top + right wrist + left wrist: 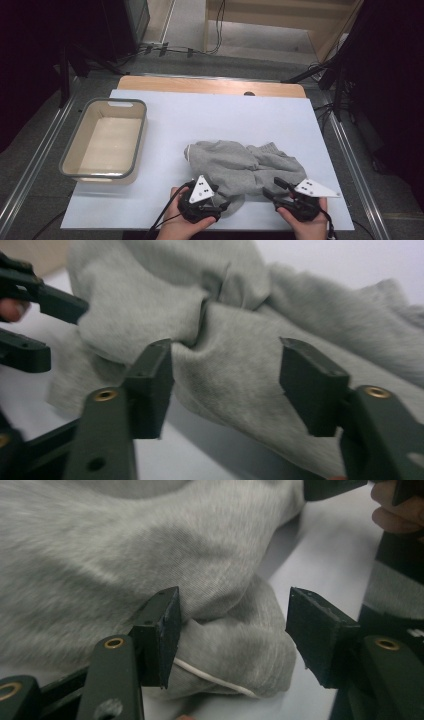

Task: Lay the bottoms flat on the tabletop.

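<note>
while both hands sit at the near edge of the white-covered desk (165, 107), a crumpled light grey fleece sweatshirt (240, 167) lies on its near right part, bunched into soft folds with a ribbed cuff or hem turned toward the far right. the left gripper (222, 205), black with a grey three-cornered plate on top, is held in the person's left hand (182, 225) at the sweatshirt's near left corner; in the left gripper view its jaws stand apart, released, with a rounded fold of the grey fabric (235, 645) and a thin white drawstring (215, 679) lying between them, the left jaw just touching the cloth and the right jaw clear of it. the right gripper (272, 187), likewise black with a grey plate, rests in the person's right hand (307, 225) at the sweatshirt's near right edge; in the right gripper view its jaws are also spread and released, framing a creased stretch of the sweatshirt (225, 365) without pinching it, and the other gripper's dark jaws show at the left edge. well apart to the left on the desk stands a cream rectangular plastic tub with a grey rim (65, 157), nothing inside it. beyond the desk's far wooden edge, cables run across the grey floor.
</note>
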Available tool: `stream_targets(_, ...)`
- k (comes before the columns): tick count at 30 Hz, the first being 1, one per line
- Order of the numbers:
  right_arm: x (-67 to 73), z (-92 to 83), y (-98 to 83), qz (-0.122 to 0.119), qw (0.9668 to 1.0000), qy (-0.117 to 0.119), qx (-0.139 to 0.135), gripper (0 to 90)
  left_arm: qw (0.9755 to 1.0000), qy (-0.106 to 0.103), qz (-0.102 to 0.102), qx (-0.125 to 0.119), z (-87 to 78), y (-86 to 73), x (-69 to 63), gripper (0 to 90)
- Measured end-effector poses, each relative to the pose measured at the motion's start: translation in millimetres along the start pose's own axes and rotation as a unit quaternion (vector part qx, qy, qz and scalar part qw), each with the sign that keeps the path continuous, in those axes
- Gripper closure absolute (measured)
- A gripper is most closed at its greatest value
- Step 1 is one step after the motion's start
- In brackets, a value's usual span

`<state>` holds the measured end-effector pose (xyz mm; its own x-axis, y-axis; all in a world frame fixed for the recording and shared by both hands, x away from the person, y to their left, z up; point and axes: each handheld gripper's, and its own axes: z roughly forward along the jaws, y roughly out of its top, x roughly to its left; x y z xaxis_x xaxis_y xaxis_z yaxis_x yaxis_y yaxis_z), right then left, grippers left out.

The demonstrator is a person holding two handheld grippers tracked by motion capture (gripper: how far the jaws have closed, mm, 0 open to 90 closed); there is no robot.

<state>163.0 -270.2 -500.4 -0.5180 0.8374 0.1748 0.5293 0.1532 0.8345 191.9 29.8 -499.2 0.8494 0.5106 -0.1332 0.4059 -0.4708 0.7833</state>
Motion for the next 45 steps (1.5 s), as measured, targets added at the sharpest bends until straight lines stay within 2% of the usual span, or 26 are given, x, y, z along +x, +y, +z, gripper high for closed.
stream_targets(3, 1.3, 17.6, -1.8, -0.003, 0.9997, -0.014, 0.019, 32.5, 0.9997, 0.014, 0.004, 0.019, 5.8, -4.7, 1.1, 42.2)
stream_targets(5, -0.1, 25.1, -2.2, -0.015, 0.9992, -0.023, 0.03, 43.0, 0.9993, 0.022, 0.003, 0.031, 7.3, -7.6, 2.6, 52.9)
stream_targets(7, -3.9, 26.8, -2.6, -0.02, 0.9987, -0.024, 0.04, 60.7, 0.9989, 0.032, 0.011, 0.032, 7.7, -10.7, 3.7, 66.1)
stream_targets(9, -8.6, 25.5, -3.0, -0.018, 0.9987, -0.014, 0.046, 72.9, 0.9985, 0.03, 0.018, 0.042, 4.3, -9.6, 6.0, 81.5)
stream_targets(10, -10.8, 22.9, -2.5, -0.012, 0.9989, -0.006, 0.046, 76.7, 0.9985, 0.025, 0.017, 0.045, 2.8, -9.2, 6.7, 85.9)
stream_targets(14, -11.5, 8.7, -0.1, -0.015, 0.9991, -0.003, 0.04, 83.1, 0.9985, -0.005, 0.005, 0.055, -11.6, -11.2, 11.5, 87.1)
stream_targets(19, -17.2, -16.8, -1.2, -0.011, 0.9995, -0.007, 0.029, 83.6, 0.9986, -0.014, -0.011, 0.05, -43.8, -19.0, 18.3, 87.3)
stream_targets(24, -24.7, -38.7, -6.2, -0.005, 0.9996, -0.022, 0.019, 83.9, 0.9975, -0.009, -0.012, 0.069, -69.8, -42.7, 19.2, 87.4)
stream_targets(26, -25.8, -46.5, -9.8, -0.006, 0.9994, -0.027, 0.019, 83.8, 0.9968, 0.004, -0.015, 0.078, -77.6, -52.7, 20.0, 87.3)
stream_targets(27, -26.8, -50.0, -11.7, -0.007, 0.9995, -0.027, 0.013, 83.7, 0.9969, 0.011, -0.021, 0.075, -80.7, -56.7, 21.1, 87.3)
stream_targets(30, -29.8, -58.8, -14.1, 0.0, 0.9999, -0.005, -0.012, 79.2, 0.9978, 0.016, -0.042, 0.049, -87.4, -59.8, 24.2, 84.4)
stream_targets(32, -32.3, -63.5, -11.2, 0.005, 0.9992, -0.008, -0.038, 63.2, 0.9985, 0.03, -0.036, 0.029, -89.4, -52.8, 24.4, 67.4)
stream_targets(34, -35.5, -66.4, -6.9, 0.014, 0.9984, -0.008, -0.053, 57.7, 0.999, 0.032, -0.033, 0.0, -90.7, -40.4, 26.5, 54.2)
stream_targets(36, -39.4, -64.9, -1.8, 0.011, 0.998, -0.021, -0.059, 52.7, 0.9984, 0.044, -0.032, -0.018, -89.7, -24.5, 29.9, 44.9)
stream_targets(38, -43.8, -60.7, 4.1, 0.012, 0.9977, -0.033, -0.057, 50.9, 0.9977, 0.049, -0.029, -0.035, -86.5, -7.1, 34.7, 41.1)
stream_targets(41, -50.8, -52.4, 14.0, 0.016, 0.9974, -0.038, -0.06, 49.0, 0.9958, 0.071, -0.023, -0.054, -76.3, 18.0, 43.2, 39.2)
stream_targets(43, -55.2, -44.8, 21.0, 0.014, 0.9976, -0.041, -0.055, 47.6, 0.9944, 0.087, -0.024, -0.056, -64.8, 32.2, 50.0, 39.6)
stream_targets(45, -59.8, -37.0, 28.0, 0.008, 0.9976, -0.047, -0.051, 47.4, 0.9941, 0.089, -0.023, -0.057, -52.6, 44.7, 56.9, 40.0)
